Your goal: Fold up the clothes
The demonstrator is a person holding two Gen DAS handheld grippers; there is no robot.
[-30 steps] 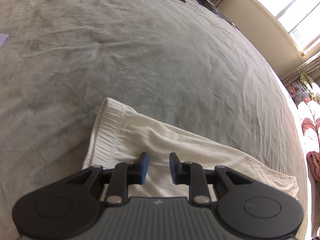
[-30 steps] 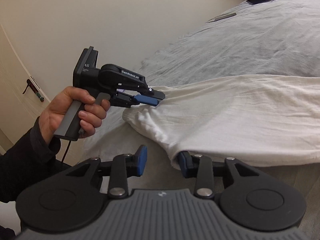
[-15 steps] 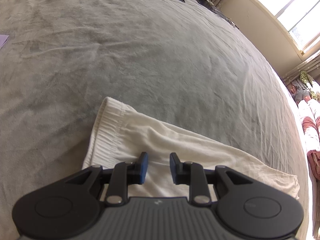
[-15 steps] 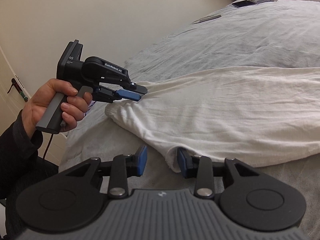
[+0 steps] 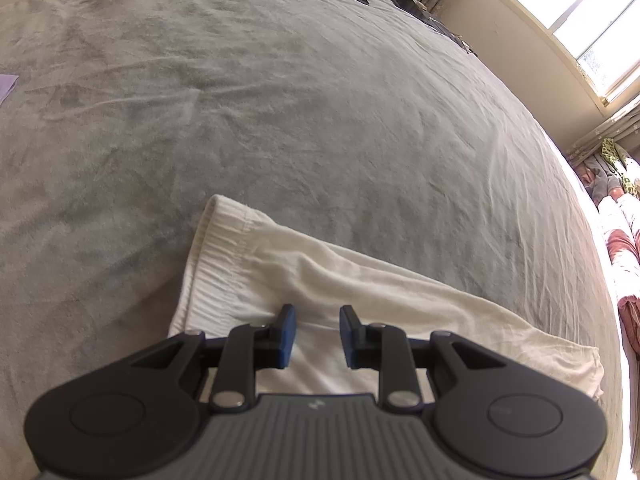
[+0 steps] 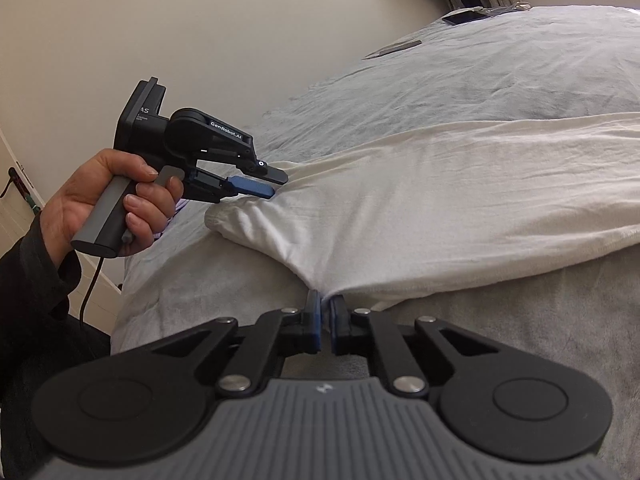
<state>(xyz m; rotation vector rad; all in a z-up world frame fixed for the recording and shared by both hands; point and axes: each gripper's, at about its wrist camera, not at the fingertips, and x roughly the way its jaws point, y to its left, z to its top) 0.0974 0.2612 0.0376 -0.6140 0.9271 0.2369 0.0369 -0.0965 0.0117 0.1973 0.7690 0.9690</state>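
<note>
Bed [image 5: 280, 100] under grey blanket, window [image 5: 580, 12] far right, phone [image 6: 464, 17] at far edge | cream garment [image 6: 440, 208] cut off rightward, type unclear | right gripper [image 6: 325, 324] pinches its near hem; left gripper [image 5: 314, 334] fingers apart over ribbed band [image 5: 224, 264], contact unclear

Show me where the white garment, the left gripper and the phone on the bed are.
white garment [image 6: 440, 200]: right wrist view, middle of the cloth.
left gripper [image 6: 262, 184]: right wrist view, between its fingertips.
phone [image 6: 460, 18]: right wrist view, its dark screen.
</note>
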